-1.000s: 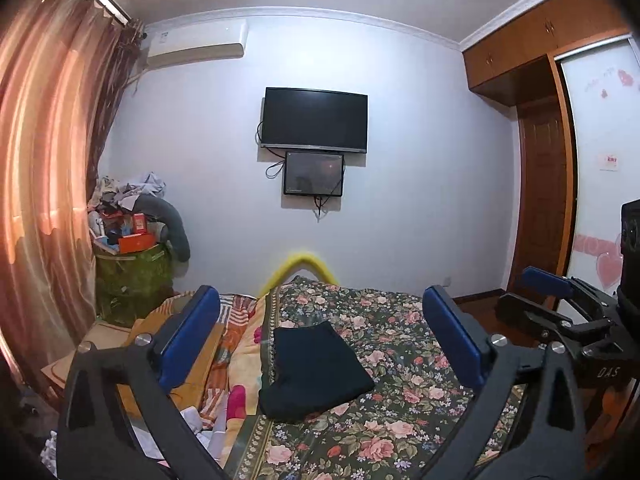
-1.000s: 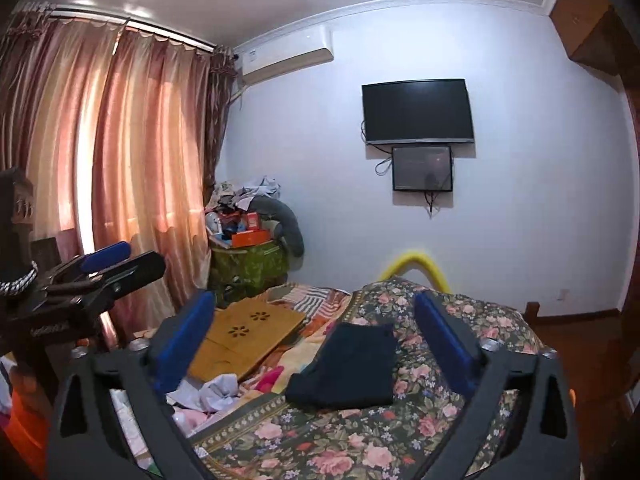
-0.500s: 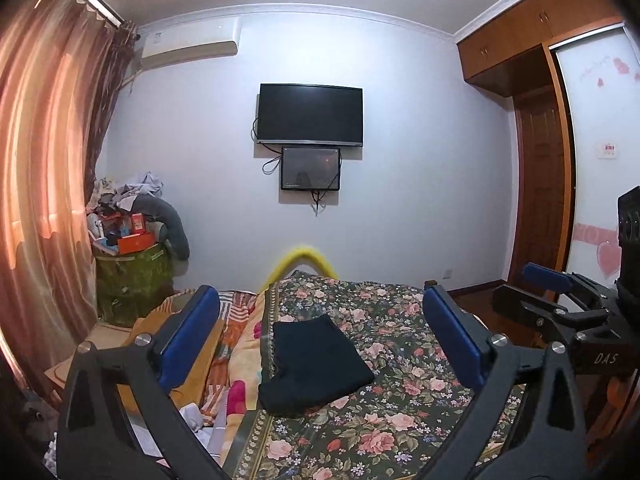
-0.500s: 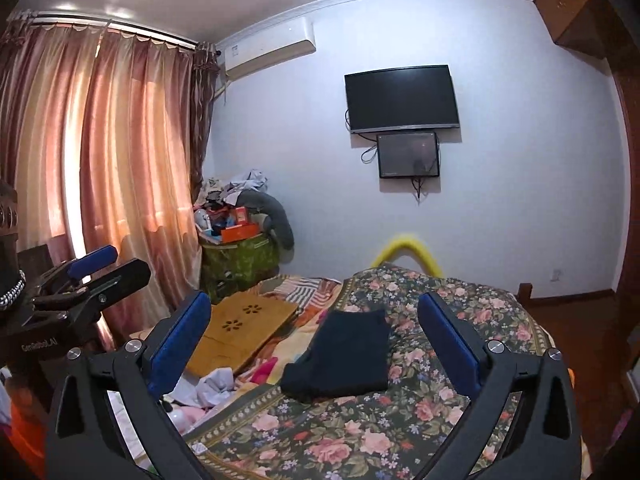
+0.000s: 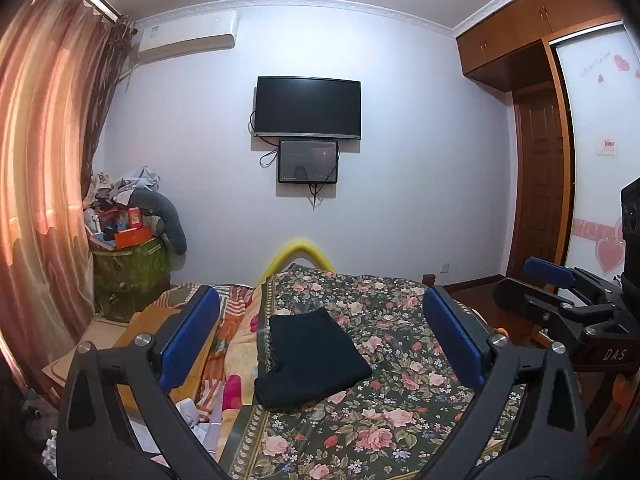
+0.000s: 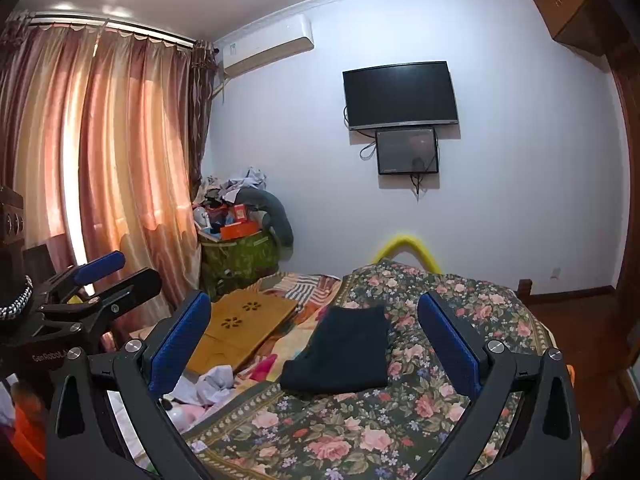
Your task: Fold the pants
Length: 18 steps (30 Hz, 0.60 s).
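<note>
Dark folded pants [image 5: 310, 356] lie as a compact rectangle on the floral bedspread [image 5: 400, 420]; they also show in the right wrist view [image 6: 344, 354]. My left gripper [image 5: 320, 338] is open and empty, held above and behind the pants, well apart from them. My right gripper [image 6: 314, 334] is open and empty, likewise raised and back from the pants. Each gripper shows at the edge of the other's view: the right gripper [image 5: 560, 292] at the right, the left gripper [image 6: 92, 280] at the left.
A wooden lap table [image 6: 244, 328] and crumpled cloths [image 6: 208, 384] lie on the bed's left side. A green bin piled with clutter [image 5: 128, 276] stands by the curtain [image 5: 40, 200]. A TV [image 5: 308, 106] hangs on the far wall. A wardrobe [image 5: 540, 152] stands at right.
Both grippers have pulled back and tilted up slightly, so the pants sit a little lower and farther in both views. The pants have not moved. Both jaws stay open.
</note>
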### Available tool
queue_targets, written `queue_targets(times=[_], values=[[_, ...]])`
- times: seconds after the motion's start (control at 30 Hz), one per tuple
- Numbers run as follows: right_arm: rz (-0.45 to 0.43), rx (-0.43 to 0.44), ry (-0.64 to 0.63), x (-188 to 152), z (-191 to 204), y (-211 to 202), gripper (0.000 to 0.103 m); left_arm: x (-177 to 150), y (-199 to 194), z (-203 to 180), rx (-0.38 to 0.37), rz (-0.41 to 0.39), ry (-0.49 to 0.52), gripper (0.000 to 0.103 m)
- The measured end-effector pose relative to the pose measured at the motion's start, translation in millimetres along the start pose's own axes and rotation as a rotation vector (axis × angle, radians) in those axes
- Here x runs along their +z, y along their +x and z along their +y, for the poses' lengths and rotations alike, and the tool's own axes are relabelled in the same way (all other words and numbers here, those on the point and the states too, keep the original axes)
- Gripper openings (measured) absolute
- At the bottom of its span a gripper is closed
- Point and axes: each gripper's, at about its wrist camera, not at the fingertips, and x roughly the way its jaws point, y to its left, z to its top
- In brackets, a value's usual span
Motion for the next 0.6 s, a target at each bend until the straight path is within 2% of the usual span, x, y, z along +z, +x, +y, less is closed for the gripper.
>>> queue_targets(times=[0.6], values=[[0.014,-0.005,0.004,0.1,-2.9,0.6,0.103,-2.1,6.9,2.8,-0.02,0.02,-0.012,0.103]])
